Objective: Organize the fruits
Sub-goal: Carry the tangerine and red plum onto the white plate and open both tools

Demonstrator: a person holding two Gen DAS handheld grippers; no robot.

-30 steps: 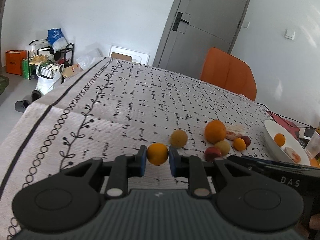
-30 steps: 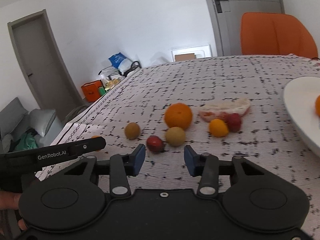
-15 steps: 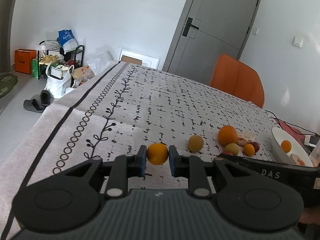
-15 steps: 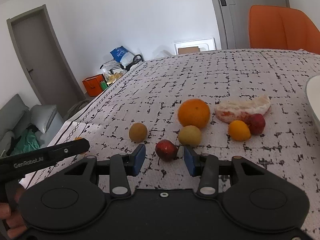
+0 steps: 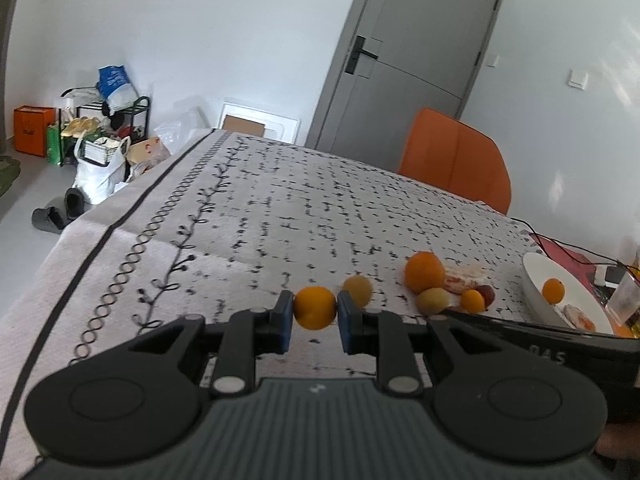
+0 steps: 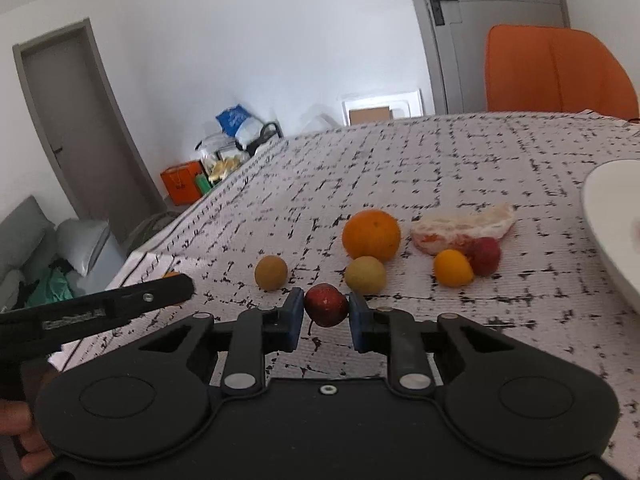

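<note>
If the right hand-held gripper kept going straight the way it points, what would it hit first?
Probably the yellow-green fruit, just beyond the red fruit that the closing right hand-held gripper already grips; depth is hard to judge here.

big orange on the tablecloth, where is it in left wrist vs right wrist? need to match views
Left wrist: big orange right of centre, beyond the gripper fingers, beside the peeled citrus piece.
Right wrist: big orange at centre, above the yellow-green fruit, left of the peeled citrus piece.
Shared landmark: orange chair behind the table.
</note>
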